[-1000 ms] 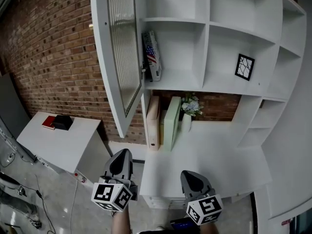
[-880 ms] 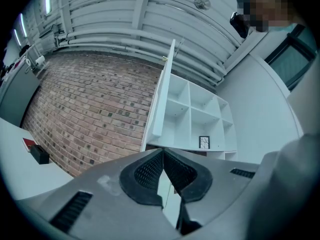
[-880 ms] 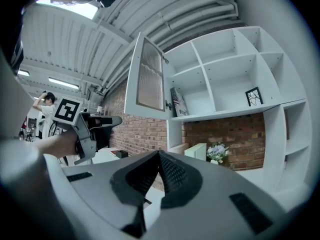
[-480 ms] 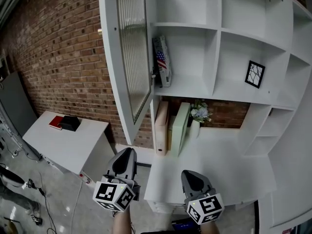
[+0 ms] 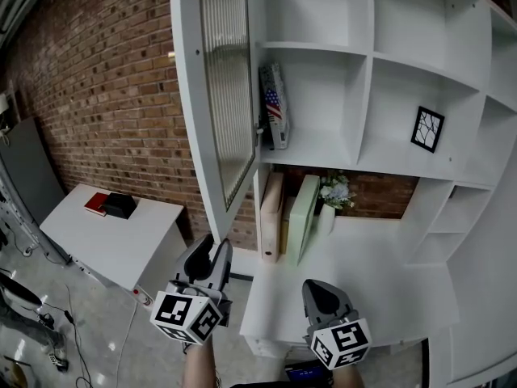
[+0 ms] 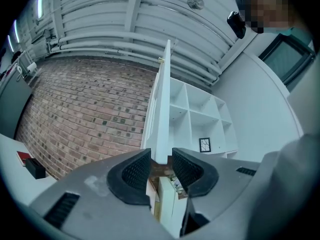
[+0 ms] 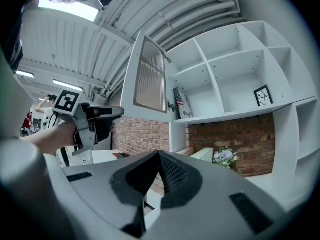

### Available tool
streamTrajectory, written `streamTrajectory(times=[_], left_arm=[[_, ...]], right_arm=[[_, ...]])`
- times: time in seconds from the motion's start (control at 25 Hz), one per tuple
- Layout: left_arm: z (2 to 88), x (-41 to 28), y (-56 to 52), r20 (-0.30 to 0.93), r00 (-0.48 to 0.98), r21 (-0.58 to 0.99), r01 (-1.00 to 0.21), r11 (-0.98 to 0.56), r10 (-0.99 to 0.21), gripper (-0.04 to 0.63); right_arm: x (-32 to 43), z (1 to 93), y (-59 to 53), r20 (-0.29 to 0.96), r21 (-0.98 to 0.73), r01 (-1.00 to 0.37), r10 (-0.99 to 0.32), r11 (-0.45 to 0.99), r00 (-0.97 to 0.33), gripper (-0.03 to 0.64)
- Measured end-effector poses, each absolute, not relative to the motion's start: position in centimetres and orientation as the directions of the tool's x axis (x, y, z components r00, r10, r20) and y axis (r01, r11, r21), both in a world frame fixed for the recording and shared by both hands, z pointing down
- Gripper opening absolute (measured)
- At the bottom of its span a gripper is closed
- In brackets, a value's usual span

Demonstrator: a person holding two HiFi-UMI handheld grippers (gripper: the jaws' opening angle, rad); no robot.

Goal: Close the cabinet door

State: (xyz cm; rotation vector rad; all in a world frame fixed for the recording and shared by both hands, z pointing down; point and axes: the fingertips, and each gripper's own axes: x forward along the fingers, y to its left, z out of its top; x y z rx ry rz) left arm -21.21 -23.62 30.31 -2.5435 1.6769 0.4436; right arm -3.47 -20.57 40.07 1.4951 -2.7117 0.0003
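The white cabinet door (image 5: 212, 111) with a ribbed glass panel stands swung out from the shelf unit at its left side. My left gripper (image 5: 212, 250) sits just below the door's lower corner, open by a narrow gap. In the left gripper view the door's edge (image 6: 162, 99) lines up with the gap of the left gripper (image 6: 161, 166); I cannot tell whether it touches. My right gripper (image 5: 321, 291) hangs lower right over the desk, shut and empty. In the right gripper view the right gripper (image 7: 159, 156) has its tips together and the door (image 7: 149, 76) is up left.
The open shelves hold a flag-printed book (image 5: 275, 103) and a framed picture (image 5: 426, 129). Binders (image 5: 271, 212) and a small flower vase (image 5: 333, 192) stand on the white desk (image 5: 363, 277). A low white side table (image 5: 113, 241) with a red book is at the left by the brick wall (image 5: 97, 95).
The left gripper's jaws have parted and it has risen toward the door's lower corner. The head view has shifted a little, so the cabinet sits further right. The right gripper has held its place.
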Motion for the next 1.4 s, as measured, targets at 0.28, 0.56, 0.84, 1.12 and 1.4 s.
streamTrajectory(times=[0.28, 0.56, 0.84, 1.12, 1.4], left_arm=[[29.2, -21.5, -24.4, -0.289, 0.342, 0.066, -0.924, -0.375, -0.894, 0.107], [29.2, -21.0, -24.6, -0.288, 0.344, 0.052, -0.926, -0.373, -0.894, 0.089], [29.0, -20.6, -24.2, -0.287, 0.345, 0.062, -0.924, -0.377, -0.894, 0.089], [29.0, -19.1, -24.1, -0.287, 0.376, 0.059, -0.911, -0.407, -0.881, 0.094], [28.8, -16.1, -24.3, -0.271, 0.423, 0.030, -0.894, -0.446, -0.865, 0.111]], right_arm=[[-2.8, 40.1, -20.9, 0.046, 0.021, -0.856, -0.856, 0.516, -0.515, 0.002], [-2.4, 40.7, -20.8, 0.052, 0.020, -0.866, -0.865, 0.500, -0.499, 0.002], [-2.7, 40.8, -20.3, 0.073, 0.026, -0.869, -0.868, 0.494, -0.491, 0.002], [-1.7, 41.3, -20.0, 0.088, 0.025, -0.880, -0.878, 0.474, -0.470, 0.002], [-0.9, 41.6, -19.8, 0.094, 0.017, -0.890, -0.887, 0.456, -0.453, 0.002]])
